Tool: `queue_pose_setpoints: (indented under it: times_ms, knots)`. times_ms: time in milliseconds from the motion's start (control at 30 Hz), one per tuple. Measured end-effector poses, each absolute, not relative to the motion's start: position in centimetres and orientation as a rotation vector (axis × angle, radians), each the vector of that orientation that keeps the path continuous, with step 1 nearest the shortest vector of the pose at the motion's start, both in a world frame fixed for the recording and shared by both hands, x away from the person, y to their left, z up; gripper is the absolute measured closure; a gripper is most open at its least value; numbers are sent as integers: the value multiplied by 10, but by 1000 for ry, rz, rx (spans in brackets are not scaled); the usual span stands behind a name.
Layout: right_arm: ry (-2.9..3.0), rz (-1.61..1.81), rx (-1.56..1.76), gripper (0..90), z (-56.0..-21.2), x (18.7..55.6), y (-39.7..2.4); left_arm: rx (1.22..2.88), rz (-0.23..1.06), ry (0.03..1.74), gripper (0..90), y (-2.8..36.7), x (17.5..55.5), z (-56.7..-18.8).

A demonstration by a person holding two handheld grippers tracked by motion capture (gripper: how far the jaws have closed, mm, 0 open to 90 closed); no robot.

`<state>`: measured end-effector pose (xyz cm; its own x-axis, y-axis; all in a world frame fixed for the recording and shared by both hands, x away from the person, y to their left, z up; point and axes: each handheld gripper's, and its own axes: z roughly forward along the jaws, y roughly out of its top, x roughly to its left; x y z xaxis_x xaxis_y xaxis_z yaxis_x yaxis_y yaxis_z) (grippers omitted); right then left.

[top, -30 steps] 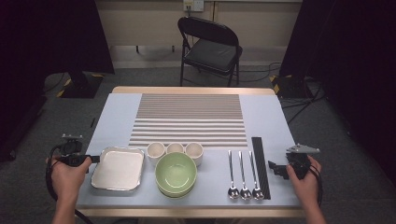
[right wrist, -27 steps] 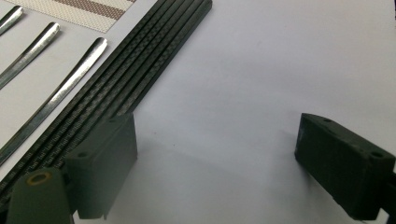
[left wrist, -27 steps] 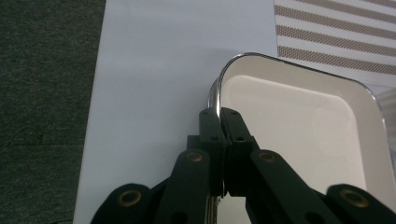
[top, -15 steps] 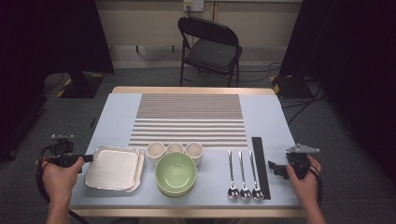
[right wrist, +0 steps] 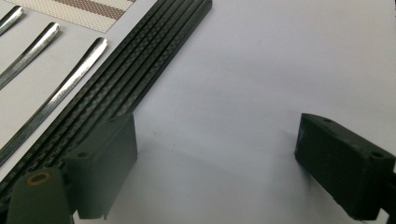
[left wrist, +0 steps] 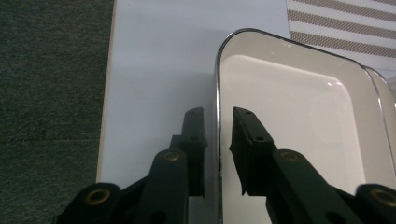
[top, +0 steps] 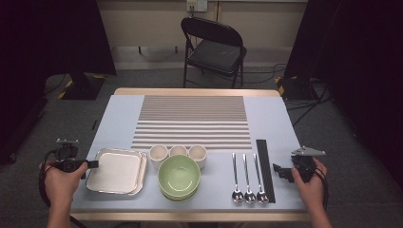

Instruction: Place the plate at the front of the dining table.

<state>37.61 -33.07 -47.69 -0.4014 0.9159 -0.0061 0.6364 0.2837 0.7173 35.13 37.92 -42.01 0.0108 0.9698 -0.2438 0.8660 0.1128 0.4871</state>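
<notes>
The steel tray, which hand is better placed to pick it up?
Left. The left gripper straddles the steel tray rim, its jaws just opened slightly. The right gripper sits across the table, beyond the spoons.

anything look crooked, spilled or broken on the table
Nothing spilled or damaged. One small oddity: the stacked square metal trays sit slightly offset, the lower one's edge peeking out at the right. The three steel spoons, three cream cups and the green bowl are lined up neatly.
</notes>
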Motion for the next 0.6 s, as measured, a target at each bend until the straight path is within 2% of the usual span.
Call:
queue_pose_setpoints:
  times_ms: [233, 600]
  knots:
    - [2140, 899, 1396, 118, -477, 376, -331, 1783, 232, 1867, 754, 380, 352, -423]
    - [2139, 899, 1395, 118, -477, 376, -331, 1744, 208, 1859, 875, 384, 351, -424]
